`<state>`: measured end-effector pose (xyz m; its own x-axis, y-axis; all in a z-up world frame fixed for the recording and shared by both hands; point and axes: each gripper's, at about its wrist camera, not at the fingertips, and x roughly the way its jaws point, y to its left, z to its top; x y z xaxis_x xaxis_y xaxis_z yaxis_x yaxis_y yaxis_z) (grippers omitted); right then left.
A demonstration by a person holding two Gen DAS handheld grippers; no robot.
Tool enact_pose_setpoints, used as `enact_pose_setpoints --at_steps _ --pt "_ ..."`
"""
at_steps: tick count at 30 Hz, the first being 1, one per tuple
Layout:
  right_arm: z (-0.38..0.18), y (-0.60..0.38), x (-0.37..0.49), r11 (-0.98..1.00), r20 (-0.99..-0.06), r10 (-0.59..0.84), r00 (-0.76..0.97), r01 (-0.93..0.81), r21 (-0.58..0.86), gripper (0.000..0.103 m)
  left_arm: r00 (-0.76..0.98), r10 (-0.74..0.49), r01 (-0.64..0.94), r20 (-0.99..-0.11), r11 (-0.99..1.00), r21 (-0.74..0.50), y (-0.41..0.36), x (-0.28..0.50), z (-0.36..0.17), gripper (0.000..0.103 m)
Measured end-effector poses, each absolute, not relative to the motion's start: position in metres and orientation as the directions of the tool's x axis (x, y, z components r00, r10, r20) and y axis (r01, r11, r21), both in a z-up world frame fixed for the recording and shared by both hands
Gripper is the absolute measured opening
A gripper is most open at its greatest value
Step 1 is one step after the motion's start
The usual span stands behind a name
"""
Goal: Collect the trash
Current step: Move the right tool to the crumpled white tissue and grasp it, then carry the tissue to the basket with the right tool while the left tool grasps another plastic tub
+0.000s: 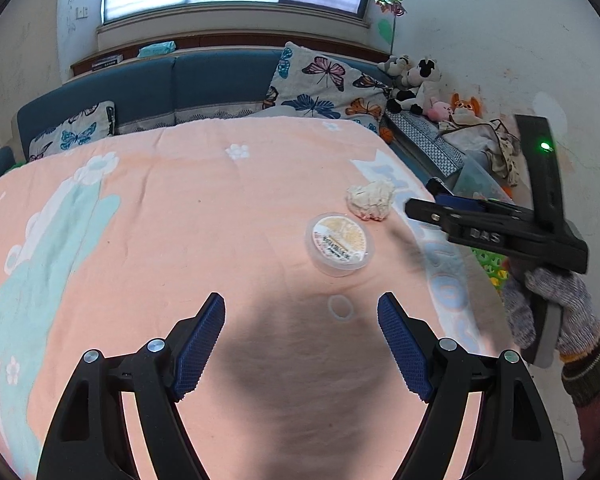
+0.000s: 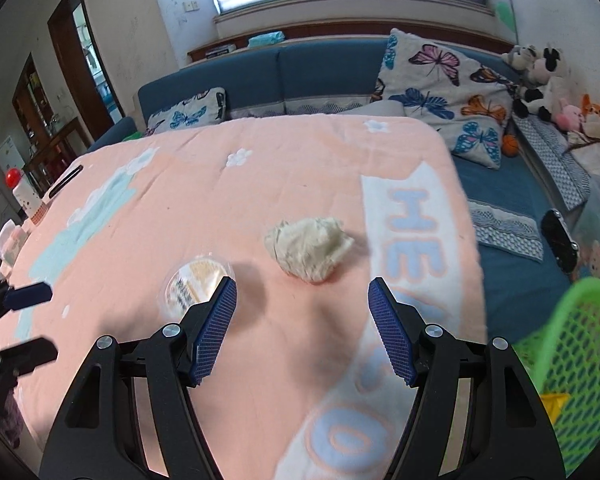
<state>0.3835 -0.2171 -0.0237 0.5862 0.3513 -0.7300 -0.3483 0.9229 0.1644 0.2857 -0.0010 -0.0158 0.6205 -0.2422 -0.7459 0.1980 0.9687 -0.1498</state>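
Observation:
A crumpled white tissue [image 1: 371, 199] [image 2: 309, 249] lies on the pink blanket [image 1: 180, 220] [image 2: 260, 184]. Just nearer and to its left sits a round clear plastic cup with a printed lid [image 1: 339, 243] [image 2: 198, 282]. My left gripper [image 1: 301, 344] hovers open over the blanket, short of the cup, nothing between its blue pads. My right gripper [image 2: 302, 328] is open too, with the tissue just ahead between its fingers' line and the cup by its left finger. In the left wrist view the right gripper [image 1: 432, 200] comes in from the right, held by a gloved hand [image 1: 556, 312].
A green mesh basket [image 2: 572, 360] stands off the blanket's right edge. Behind are a blue sofa [image 2: 300, 76], butterfly pillows [image 1: 324, 84] and plush toys [image 1: 416, 84]. A black phone-like item [image 2: 558, 240] lies on the blue cushion. A red-capped bottle [image 2: 22, 196] stands at the far left.

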Motion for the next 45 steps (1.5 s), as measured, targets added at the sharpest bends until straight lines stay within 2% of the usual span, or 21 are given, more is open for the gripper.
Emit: enact_pose_setpoints --at_steps 17,19,22,45 --pt "-0.06 -0.199 0.446 0.942 -0.786 0.306 0.538 -0.29 0.169 0.07 0.586 -0.252 0.197 -0.77 0.966 -0.166 0.003 0.311 -0.041 0.076" --pt "-0.062 -0.204 0.449 0.943 -0.784 0.311 0.538 -0.276 0.184 0.063 0.581 -0.255 0.2 -0.773 0.965 -0.168 0.0 0.314 -0.044 0.076" --pt "-0.062 -0.208 0.449 0.942 -0.782 0.319 0.536 -0.272 0.199 0.059 0.577 -0.257 0.206 -0.775 0.964 -0.166 -0.005 0.318 -0.047 0.076" --pt "-0.005 -0.267 0.391 0.954 -0.721 0.283 0.633 -0.26 0.146 0.056 0.54 -0.273 0.286 -0.796 0.949 -0.131 -0.058 0.361 -0.065 0.076"
